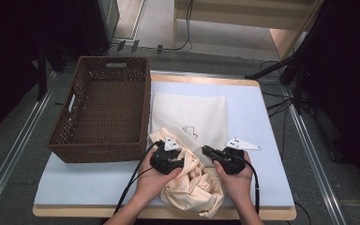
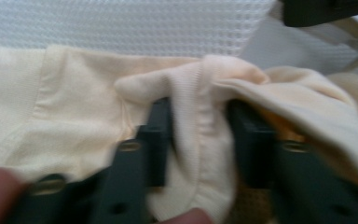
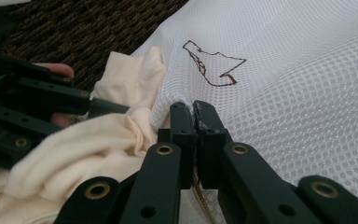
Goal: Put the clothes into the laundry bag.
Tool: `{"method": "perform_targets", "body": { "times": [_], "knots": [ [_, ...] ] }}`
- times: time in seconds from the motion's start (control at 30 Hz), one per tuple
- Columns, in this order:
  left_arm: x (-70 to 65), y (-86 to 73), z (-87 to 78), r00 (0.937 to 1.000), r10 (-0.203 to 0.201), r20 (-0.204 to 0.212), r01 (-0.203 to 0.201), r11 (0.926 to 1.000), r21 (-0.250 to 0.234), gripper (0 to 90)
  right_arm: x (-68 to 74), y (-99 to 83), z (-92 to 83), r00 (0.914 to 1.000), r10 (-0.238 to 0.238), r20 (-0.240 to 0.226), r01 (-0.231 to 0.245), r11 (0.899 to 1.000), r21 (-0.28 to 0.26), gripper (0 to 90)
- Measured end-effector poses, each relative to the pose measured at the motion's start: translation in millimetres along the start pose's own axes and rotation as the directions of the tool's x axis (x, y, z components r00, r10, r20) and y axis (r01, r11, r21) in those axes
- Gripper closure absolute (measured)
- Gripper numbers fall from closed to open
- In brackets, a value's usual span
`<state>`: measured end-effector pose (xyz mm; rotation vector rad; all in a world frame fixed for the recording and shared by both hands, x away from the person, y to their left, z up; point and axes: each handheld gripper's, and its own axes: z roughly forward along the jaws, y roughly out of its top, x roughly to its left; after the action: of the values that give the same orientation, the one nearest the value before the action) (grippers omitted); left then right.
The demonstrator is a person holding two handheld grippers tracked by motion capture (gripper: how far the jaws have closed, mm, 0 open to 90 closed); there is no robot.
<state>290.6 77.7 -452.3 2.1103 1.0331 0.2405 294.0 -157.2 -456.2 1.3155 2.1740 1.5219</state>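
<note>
Right gripper (image 3: pixel 195 109): jaws fully closed, pinching the near edge of the white mesh laundry bag (image 3: pixel 298 93) at its opening; the hold takes in only a thin lip of netting; a small dark outline drawing (image 3: pixel 213 63) sits on the mesh just beyond the tips.

Left gripper (image 2: pixel 198 135): jaws part-way apart with a thick ribbed fold of the crumpled cream cotton garment (image 2: pixel 74 102) standing between them; the frame is blurred and I cannot tell whether the pads press on the fold or merely flank it; a firm grip is not confirmed.

In the high view the left gripper (image 1: pixel 167 158) and right gripper (image 1: pixel 225 157) sit close together, the bulk of the garment (image 1: pixel 192 187) heaped just behind and beneath them toward the person; one corner lies ahead of the left tool at the bag mouth; the bag (image 1: pixel 192 115) lies flat directly ahead of both tools; a dark brown woven wicker basket (image 1: pixel 104 108) stands to the far side of the left tool; all rest on a pale blue padded table mat (image 1: pixel 258 122).

Judgement: the work appears to be feeding the garment into the bag, barely begun.

Risks: the thin mesh lip may slip from the right jaws if the garment drags against it, closing the mouth; an unsecured left hold would let the fold drop short of the opening; the bunched cloth may snag the mesh or push the whole bag forward rather than enter it.
</note>
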Motion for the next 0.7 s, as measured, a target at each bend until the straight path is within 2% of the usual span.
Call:
{"method": "perform_targets", "body": {
  "times": [0.1,0.17,0.27,0.33,0.4,0.43,0.47,0.53,0.57,0.6,0.63,0.7],
  "knots": [
    [-1.1,1.5,-8.7,0.9979,-0.014,0.064,0.016,0.9989,-0.043,77.8,-0.4,0.5,-1.1,1.0000,0.007,-0.001,-0.007,1.000,-0.004,88.1],
    [-2.4,2.2,-11.3,0.9942,-0.008,0.107,0.013,0.9989,-0.046,80.3,-0.5,0.6,-0.8,1.0000,0.006,-0.001,-0.006,1.000,-0.006,88.1],
    [-11.8,3.5,-13.0,0.9882,0.029,0.150,-0.022,0.9986,-0.048,81.5,0.4,0.7,0.1,1.0000,0.002,0.002,-0.002,1.000,-0.007,88.1],
    [-19.6,4.5,-13.5,0.9795,0.056,0.193,-0.045,0.9972,-0.060,81.8,0.7,1.2,-0.1,1.0000,0.003,0.003,-0.003,1.000,-0.007,88.1],
    [-27.3,5.6,-12.1,0.9678,0.083,0.238,-0.066,0.9947,-0.079,81.7,0.6,1.3,-0.3,1.0000,0.003,0.002,-0.003,1.000,-0.009,88.1],
    [-30.4,6.4,-10.1,0.9642,0.096,0.247,-0.078,0.9937,-0.080,81.7,0.7,1.5,-0.4,1.0000,0.005,0.001,-0.005,1.000,-0.010,88.1],
    [-32.6,7.3,-6.4,0.9636,0.098,0.249,-0.081,0.9938,-0.076,81.6,1.0,1.8,-0.7,1.0000,0.009,0.001,-0.009,1.000,-0.009,88.1],
    [-34.4,8.8,2.5,0.9707,0.086,0.224,-0.074,0.9953,-0.062,81.6,1.0,2.6,-1.3,1.0000,0.007,-0.002,-0.007,1.000,-0.015,88.1],
    [-34.1,9.4,7.5,0.9763,0.070,0.205,-0.061,0.9969,-0.049,81.5,1.2,3.1,-2.0,1.0000,0.006,-0.005,-0.006,1.000,-0.020,88.1],
    [-33.4,9.5,12.6,0.9822,0.066,0.176,-0.061,0.9976,-0.032,81.4,1.5,3.8,-2.8,1.0000,0.004,-0.009,-0.004,1.000,-0.024,88.1],
    [-33.1,8.9,18.2,0.9897,0.063,0.129,-0.061,0.9979,-0.021,81.2,2.5,4.5,-3.9,1.0000,0.004,-0.008,-0.004,1.000,-0.025,88.1],
    [-30.0,7.2,27.7,0.9968,0.052,0.061,-0.052,0.9987,-0.002,79.9,4.0,6.0,-5.8,0.9999,0.002,-0.016,-0.002,0.999,-0.034,88.1]
  ]
}}
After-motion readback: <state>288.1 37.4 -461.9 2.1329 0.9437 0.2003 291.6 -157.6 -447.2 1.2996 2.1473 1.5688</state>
